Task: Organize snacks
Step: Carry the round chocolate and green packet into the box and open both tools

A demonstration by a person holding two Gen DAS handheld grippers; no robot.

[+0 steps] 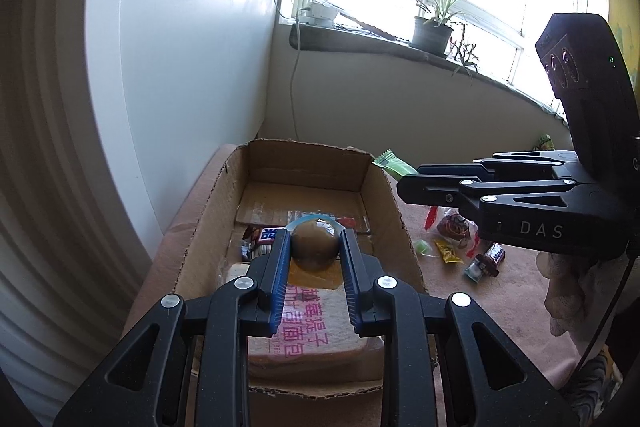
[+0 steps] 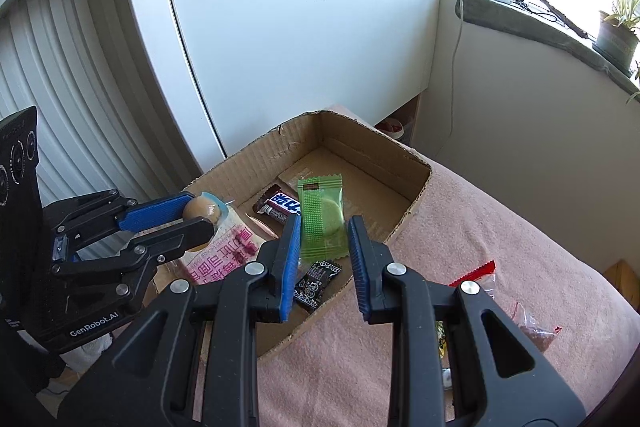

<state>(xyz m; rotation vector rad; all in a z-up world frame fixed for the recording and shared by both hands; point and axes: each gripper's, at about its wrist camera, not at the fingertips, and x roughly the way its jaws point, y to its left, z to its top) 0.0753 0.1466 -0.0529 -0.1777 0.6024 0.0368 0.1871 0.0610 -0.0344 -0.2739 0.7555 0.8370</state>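
While both grippers hover at the open brown cardboard box (image 1: 384, 195), the left wrist view shows the left gripper (image 1: 314, 251) pinching a round brown snack in a clear wrapper with a blue edge (image 1: 313, 243) between its blue pads, held above the box's inside. Directly below it lies a flat bread pack with pink print (image 1: 312, 323), and at about ten o'clock from the round snack a dark chocolate bar with a blue-and-white label (image 1: 264, 237) rests on the box floor. At two o'clock the right gripper (image 1: 408, 187) reaches in from the right, a green wrapper (image 1: 394, 165) showing at its tip. More loose snacks (image 1: 460, 239) lie on the pink cloth (image 1: 480, 307) at three o'clock, outside the box.

From the right wrist view, the right gripper (image 2: 323, 227) holds the flat green wrapped biscuit (image 2: 322, 217), which hangs at twelve o'clock between the blue pads; its long axis runs away from the camera, roughly in line with the fingers. I judge it pinched by its near edge, though the pads look parted toward their tips. It sits over the box's near wall (image 2: 352, 291), the open floor lying at twelve to one o'clock. A small black packet (image 2: 316, 281) lies just beneath. The left gripper (image 2: 202, 217) enters at nine o'clock with its round snack (image 2: 202, 209) above the bread pack (image 2: 216, 257).

Both snacks appear ready for release; the green one needs only a short carry forward to clear the wall.
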